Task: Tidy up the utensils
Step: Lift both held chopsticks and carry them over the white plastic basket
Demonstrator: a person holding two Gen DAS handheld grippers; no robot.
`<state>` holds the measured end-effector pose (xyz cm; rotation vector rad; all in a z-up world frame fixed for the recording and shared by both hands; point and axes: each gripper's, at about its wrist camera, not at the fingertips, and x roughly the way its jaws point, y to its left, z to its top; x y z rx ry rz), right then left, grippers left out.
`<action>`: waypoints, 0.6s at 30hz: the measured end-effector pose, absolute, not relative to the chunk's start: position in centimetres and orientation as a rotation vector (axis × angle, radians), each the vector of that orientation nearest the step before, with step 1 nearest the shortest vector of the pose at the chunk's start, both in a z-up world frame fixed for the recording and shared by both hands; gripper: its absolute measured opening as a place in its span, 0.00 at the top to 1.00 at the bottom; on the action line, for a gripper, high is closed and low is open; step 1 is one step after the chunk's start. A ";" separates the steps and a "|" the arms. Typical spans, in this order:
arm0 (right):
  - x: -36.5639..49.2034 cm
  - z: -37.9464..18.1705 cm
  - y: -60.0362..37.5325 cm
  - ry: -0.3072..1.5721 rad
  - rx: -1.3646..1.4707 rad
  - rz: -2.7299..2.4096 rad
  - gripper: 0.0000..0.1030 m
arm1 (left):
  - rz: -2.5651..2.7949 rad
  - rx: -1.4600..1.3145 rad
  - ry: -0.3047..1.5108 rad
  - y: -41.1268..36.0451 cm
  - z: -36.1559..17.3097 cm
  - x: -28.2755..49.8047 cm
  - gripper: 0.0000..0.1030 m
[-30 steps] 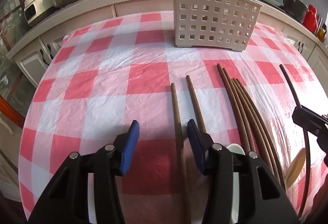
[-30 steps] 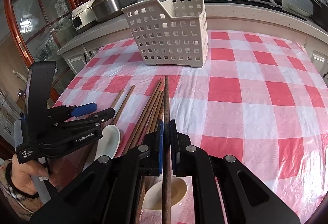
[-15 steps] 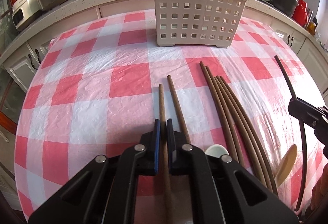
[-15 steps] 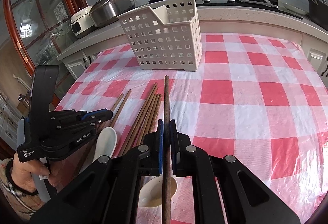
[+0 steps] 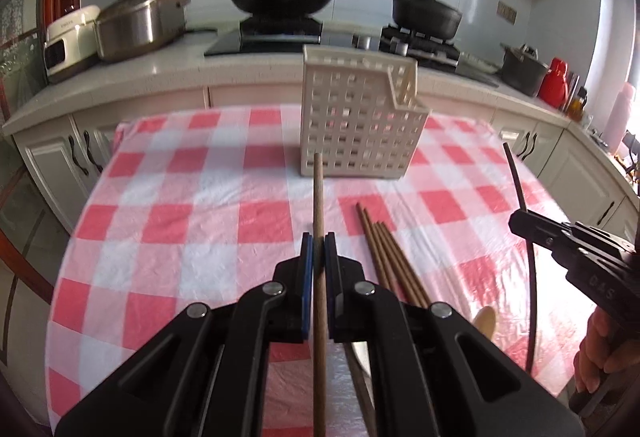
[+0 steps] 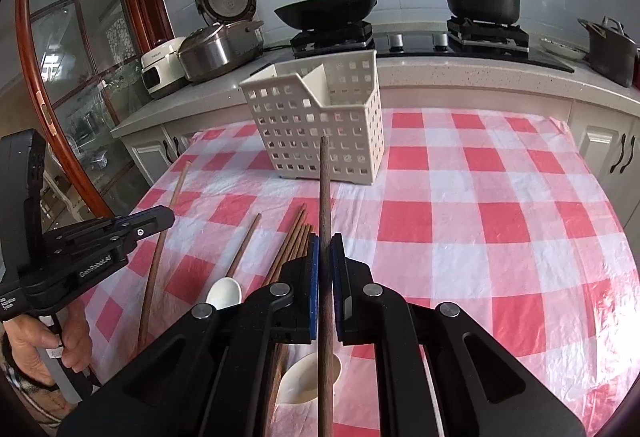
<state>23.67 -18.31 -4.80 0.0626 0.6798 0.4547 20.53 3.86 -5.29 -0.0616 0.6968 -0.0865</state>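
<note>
Surface [image 5: 192, 221]: checked red-and-white cloth, kitchen counter behind.
Basket [image 6: 320, 125]: white perforated, upright at far end of surface, well apart from both tools.
Left tool [image 5: 319, 251]: clamped on one brown chopstick [image 5: 319, 197], tip raised toward basket.
Right tool [image 6: 325, 257]: clamped on dark chopstick [image 6: 325, 189].
Loose chopsticks [image 5: 384, 249]: bundle lying flat between the tools.
Spoon [image 6: 224, 293]: white, beside bundle.

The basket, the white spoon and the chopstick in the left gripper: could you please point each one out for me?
Basket [image 6: 320, 133]: right wrist view, on its perforated front wall.
White spoon [image 6: 224, 293]: right wrist view, on its bowl.
Chopstick [image 5: 318, 205]: left wrist view, on the shaft ahead of the left gripper [image 5: 319, 253].
</note>
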 end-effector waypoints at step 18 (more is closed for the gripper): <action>18.3 0.1 -18.5 0.529 -0.001 0.454 0.92 | -0.101 -0.038 0.475 3.1 0.5 12.1 0.95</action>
